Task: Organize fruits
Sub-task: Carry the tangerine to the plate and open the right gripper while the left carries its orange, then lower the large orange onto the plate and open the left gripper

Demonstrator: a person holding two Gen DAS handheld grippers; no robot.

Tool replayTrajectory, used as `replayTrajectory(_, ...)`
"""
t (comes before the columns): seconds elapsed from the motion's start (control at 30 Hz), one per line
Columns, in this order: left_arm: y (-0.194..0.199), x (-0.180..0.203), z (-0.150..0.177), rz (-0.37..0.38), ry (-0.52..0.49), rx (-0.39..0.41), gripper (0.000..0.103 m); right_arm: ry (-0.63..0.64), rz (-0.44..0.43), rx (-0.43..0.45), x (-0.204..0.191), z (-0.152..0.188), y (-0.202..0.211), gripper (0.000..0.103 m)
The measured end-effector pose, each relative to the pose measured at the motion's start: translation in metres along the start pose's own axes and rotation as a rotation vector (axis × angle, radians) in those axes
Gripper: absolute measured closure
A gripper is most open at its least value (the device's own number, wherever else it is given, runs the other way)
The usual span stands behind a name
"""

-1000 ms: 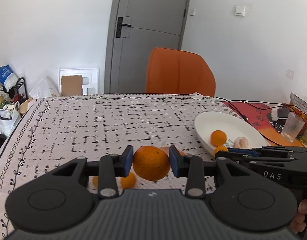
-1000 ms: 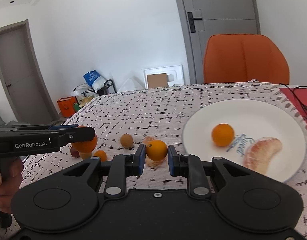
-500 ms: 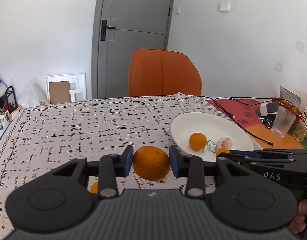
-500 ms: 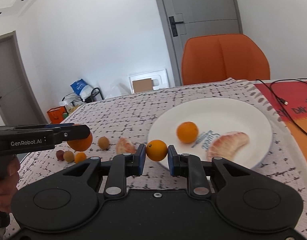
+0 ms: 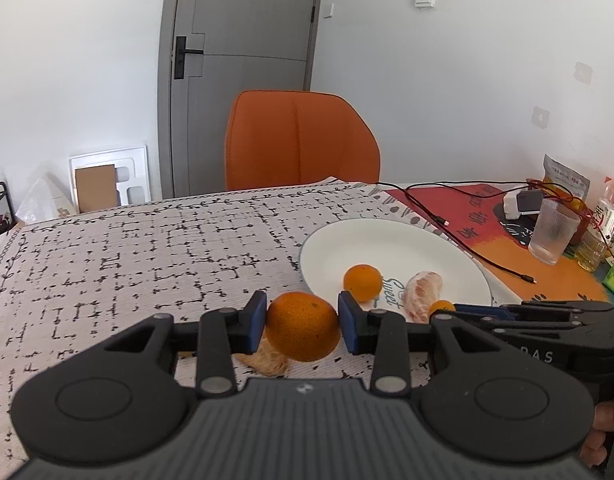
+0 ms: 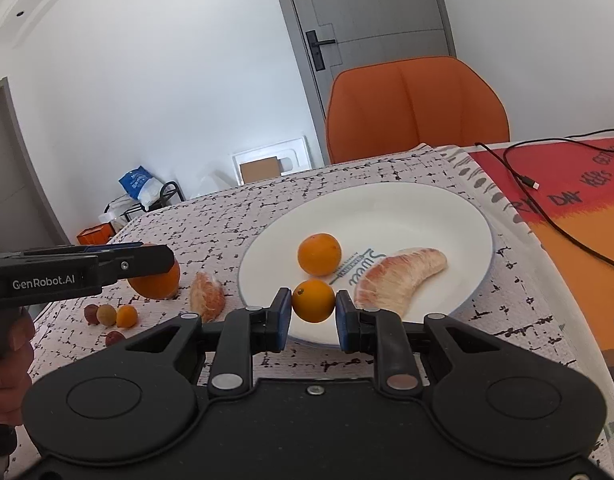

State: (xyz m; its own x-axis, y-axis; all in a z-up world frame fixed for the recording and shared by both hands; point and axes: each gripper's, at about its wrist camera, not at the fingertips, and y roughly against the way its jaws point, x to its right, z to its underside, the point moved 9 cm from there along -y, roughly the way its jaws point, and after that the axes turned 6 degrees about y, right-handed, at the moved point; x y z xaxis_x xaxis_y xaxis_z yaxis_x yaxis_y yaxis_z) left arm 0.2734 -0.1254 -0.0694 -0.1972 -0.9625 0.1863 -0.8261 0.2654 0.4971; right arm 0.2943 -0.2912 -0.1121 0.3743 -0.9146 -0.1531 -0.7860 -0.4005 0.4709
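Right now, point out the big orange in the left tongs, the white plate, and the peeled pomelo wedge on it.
big orange [image 5: 302,326], left wrist view, middle of its peel.
white plate [image 6: 407,208], right wrist view, bare far inside.
peeled pomelo wedge [image 6: 399,276], right wrist view, middle of the flesh.

Orange [image 6: 319,254] and pomelo segment [image 6: 399,276] on plate [image 6: 447,216] — small fruits [image 6: 111,315] left, on tablecloth [image 6: 211,216]

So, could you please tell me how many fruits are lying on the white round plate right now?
2: a round orange mandarin near the white round plate's middle, and a peeled pink pomelo segment to its right. None seems hidden.
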Motion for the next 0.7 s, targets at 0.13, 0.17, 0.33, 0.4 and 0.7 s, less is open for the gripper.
replayTrajectory(0.13, -0.007, 0.004, -0.001, 0.005, -0.006, -0.007, 0.066, 0.011, -0.003, 0.014, 0.001, -0.001, 0.000, 0.075)
replayTrajectory(0.17, -0.008, 0.005, -0.001, 0.006, -0.008, -0.009, 0.066, 0.013, -0.004, 0.014, 0.001, -0.001, 0.000, 0.075)
replayTrajectory(0.33, -0.016, 0.014, -0.003, 0.016, -0.023, -0.016, 0.066, -0.011, 0.010, 0.017, 0.012, -0.001, 0.002, 0.075)
replayTrajectory(0.4, -0.019, 0.018, -0.003, 0.021, -0.031, -0.019, 0.066, -0.020, 0.014, 0.018, 0.016, 0.000, 0.004, 0.075)
replayTrajectory(0.7, -0.034, 0.039, -0.006, 0.045, -0.069, -0.031, 0.066, -0.045, 0.027, 0.025, 0.027, 0.004, 0.010, 0.075)
